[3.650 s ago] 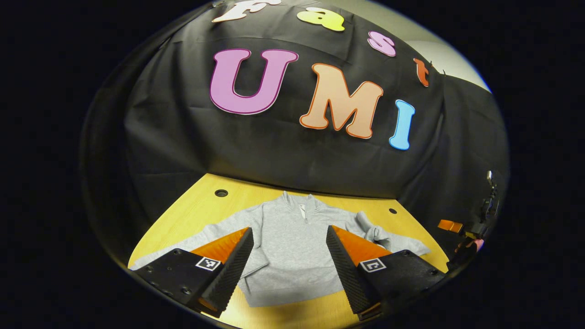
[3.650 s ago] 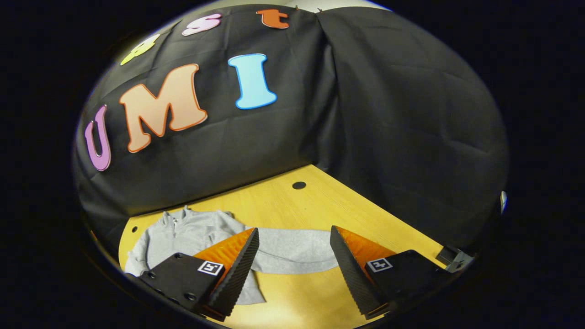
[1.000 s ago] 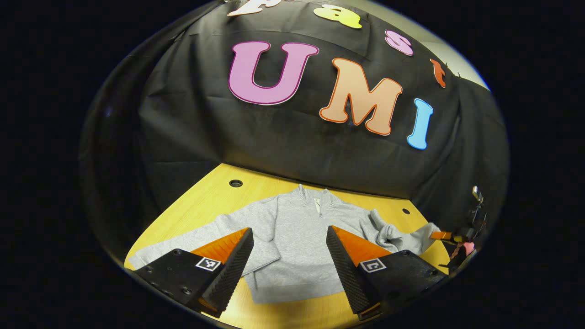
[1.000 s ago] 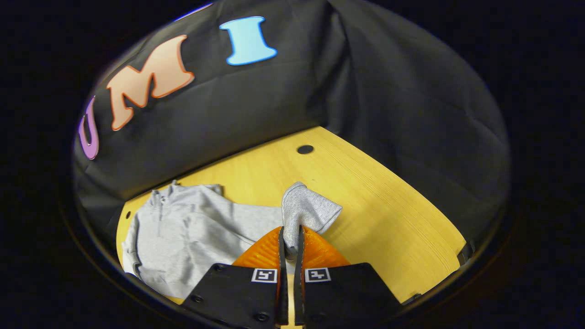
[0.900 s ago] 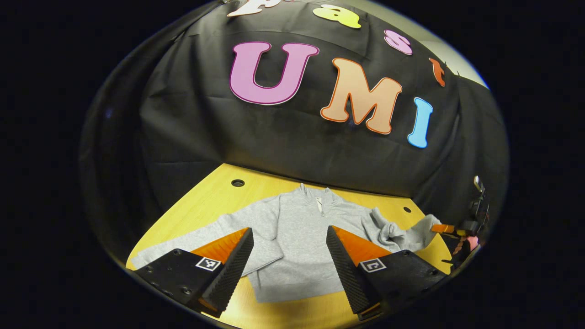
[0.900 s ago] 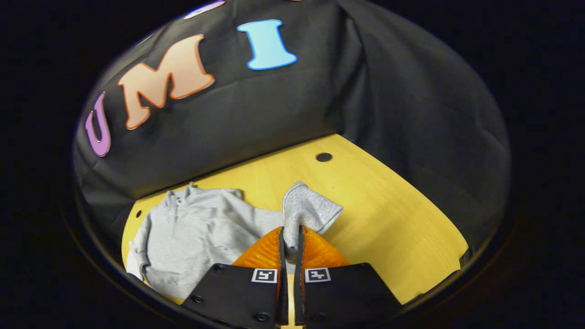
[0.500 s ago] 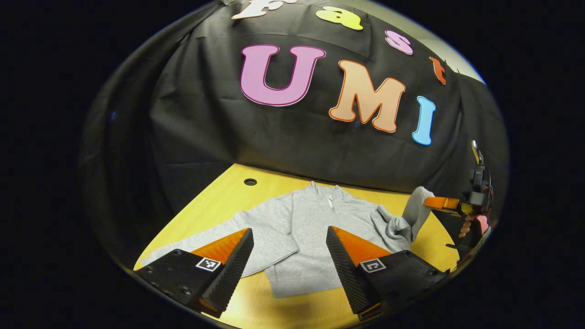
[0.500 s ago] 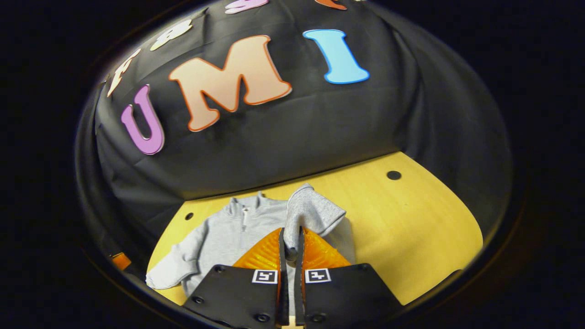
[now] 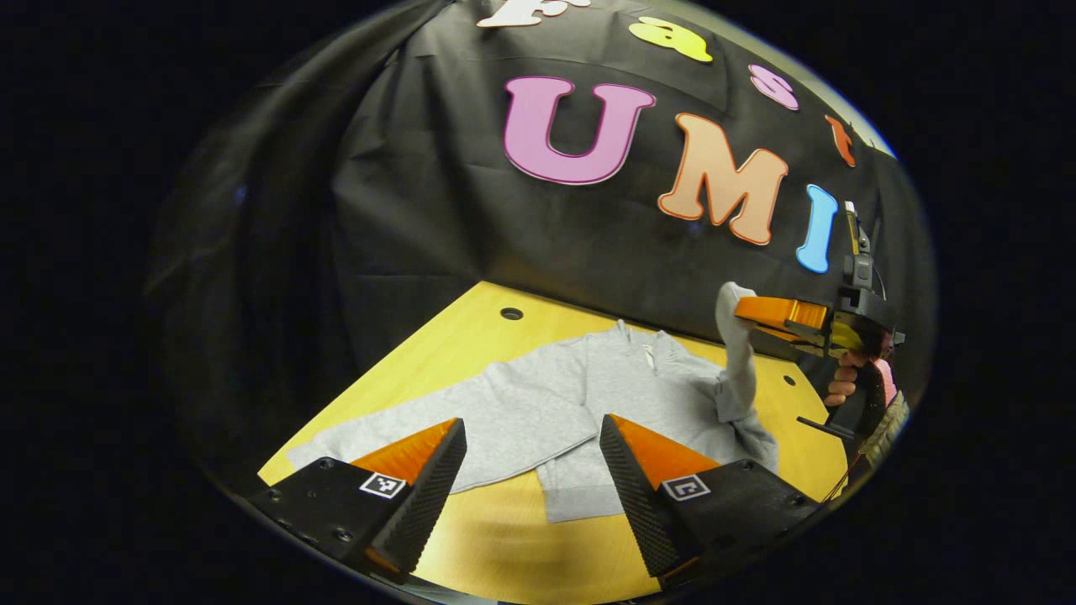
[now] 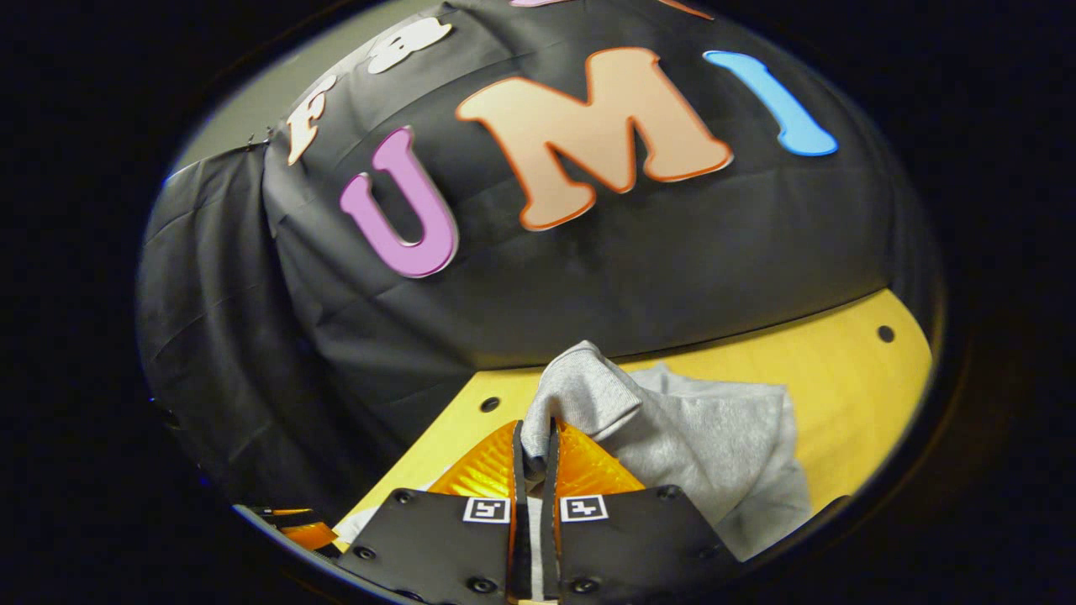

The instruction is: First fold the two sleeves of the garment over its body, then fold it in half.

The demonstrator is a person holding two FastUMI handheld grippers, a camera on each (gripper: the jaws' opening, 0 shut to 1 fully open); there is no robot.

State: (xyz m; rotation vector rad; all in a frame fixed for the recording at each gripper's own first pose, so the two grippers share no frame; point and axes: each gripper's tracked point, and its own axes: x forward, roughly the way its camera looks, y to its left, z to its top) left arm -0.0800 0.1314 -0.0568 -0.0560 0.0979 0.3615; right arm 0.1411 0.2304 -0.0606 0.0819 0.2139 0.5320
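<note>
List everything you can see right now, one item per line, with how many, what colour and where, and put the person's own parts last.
Garment: one, grey, flat on the table, one sleeve lifted off it.
Table: one, yellow wood, with small round holes.
Booth wall: black cloth, behind the table.
Left gripper: one, open, above the garment's near edge.
Right gripper: one, shut on the sleeve's cuff.
Hand: one, holding the right gripper.
</note>
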